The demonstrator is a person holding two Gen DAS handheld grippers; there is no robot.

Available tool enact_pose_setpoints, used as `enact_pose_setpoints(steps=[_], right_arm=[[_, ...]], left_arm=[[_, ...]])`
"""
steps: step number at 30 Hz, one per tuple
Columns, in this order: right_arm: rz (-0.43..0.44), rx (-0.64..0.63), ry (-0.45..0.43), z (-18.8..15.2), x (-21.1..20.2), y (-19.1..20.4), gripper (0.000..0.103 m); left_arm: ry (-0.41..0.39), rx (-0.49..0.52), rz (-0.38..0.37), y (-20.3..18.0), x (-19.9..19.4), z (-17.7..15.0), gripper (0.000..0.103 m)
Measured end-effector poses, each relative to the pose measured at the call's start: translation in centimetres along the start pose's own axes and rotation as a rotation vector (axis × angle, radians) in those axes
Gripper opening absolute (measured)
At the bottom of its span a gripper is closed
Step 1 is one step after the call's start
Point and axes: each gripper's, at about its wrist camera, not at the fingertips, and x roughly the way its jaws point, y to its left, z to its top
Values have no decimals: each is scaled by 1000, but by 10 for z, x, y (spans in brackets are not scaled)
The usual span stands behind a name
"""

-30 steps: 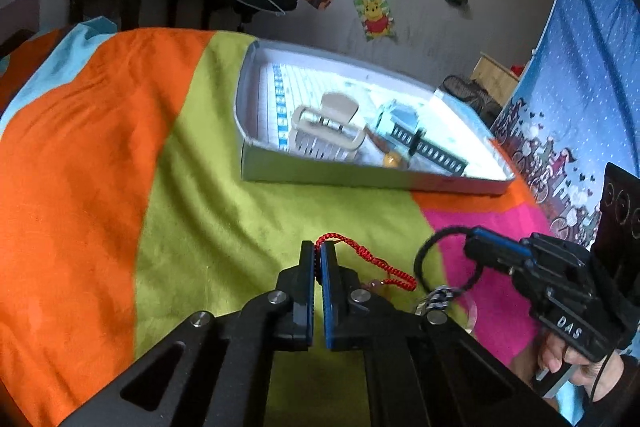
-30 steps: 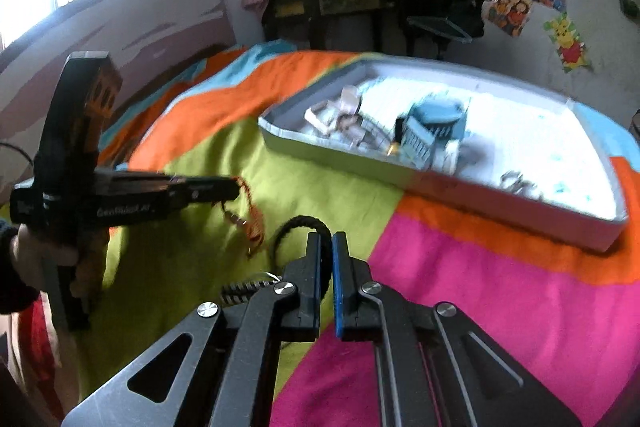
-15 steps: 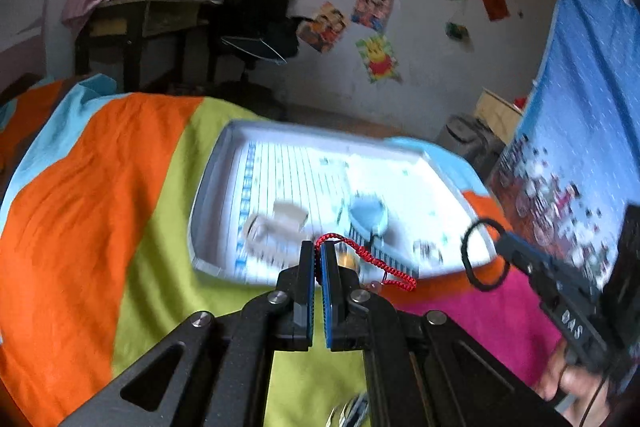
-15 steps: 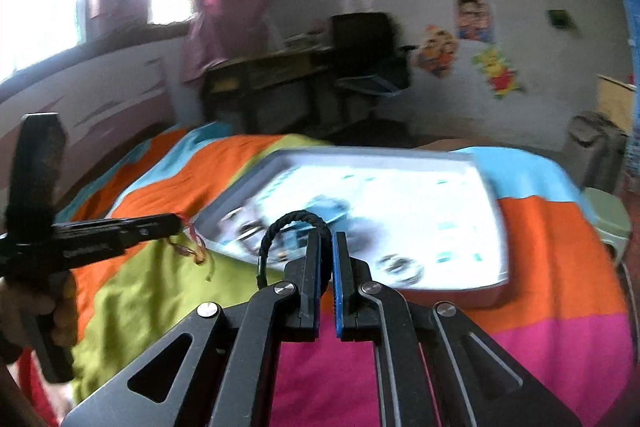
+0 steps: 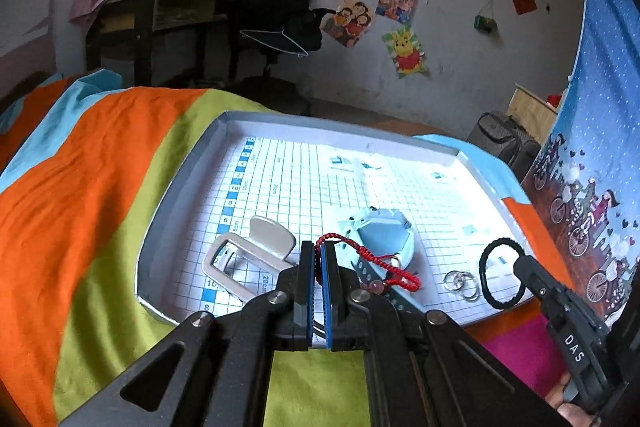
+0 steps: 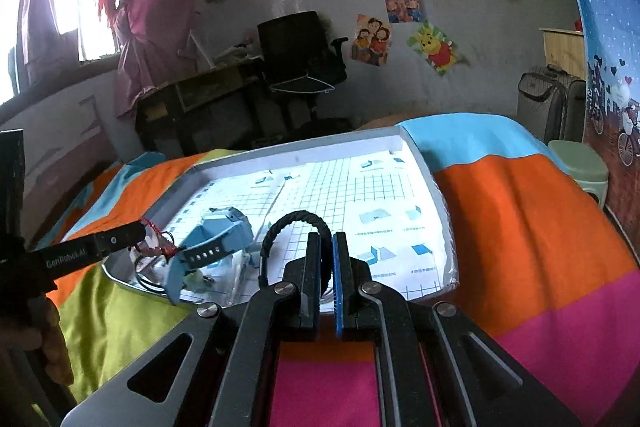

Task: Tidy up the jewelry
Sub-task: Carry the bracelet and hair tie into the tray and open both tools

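Left hand-held black gripper point(image 5: 317, 263) clamped narrow on a red braided cord bracelet point(image 5: 372, 261), held above the near end of the shallow white grid-lined cardboard tray point(image 5: 180, 183), probably for dropping beside a pale-blue plastic wristwatch point(image 5: 382, 237) and a cream plastic claw hair clip point(image 5: 248, 255). Right hand-held black gripper point(image 6: 326, 259) pinched shut on a black braided elastic loop point(image 6: 296, 221), poised over the tray's near right part, close to a pair of thin silver rings point(image 5: 462, 283). Both pieces carried clear of the striped orange, green and pink bedspread point(image 5: 80, 219), likely so neither snagged before release.
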Motion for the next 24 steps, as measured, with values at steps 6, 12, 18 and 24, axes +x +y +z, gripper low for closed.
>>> enact_pose_setpoints(steps=[6,12,18,24], right_arm=[[-7,25,45,-4,15,-5,5],[-7,44,63,-5,21,-9,5],[-24,21,76,-6,19,-7,6],[-37,5,69,-4,9,-4,26]], left_arm=[[29,10,3,-2,8,-5,4],[28,25,-3,-3,8,-7,4],[54,4,-4,-1,8,-7,6],[18,-38,-15,3,-10,-6,50]])
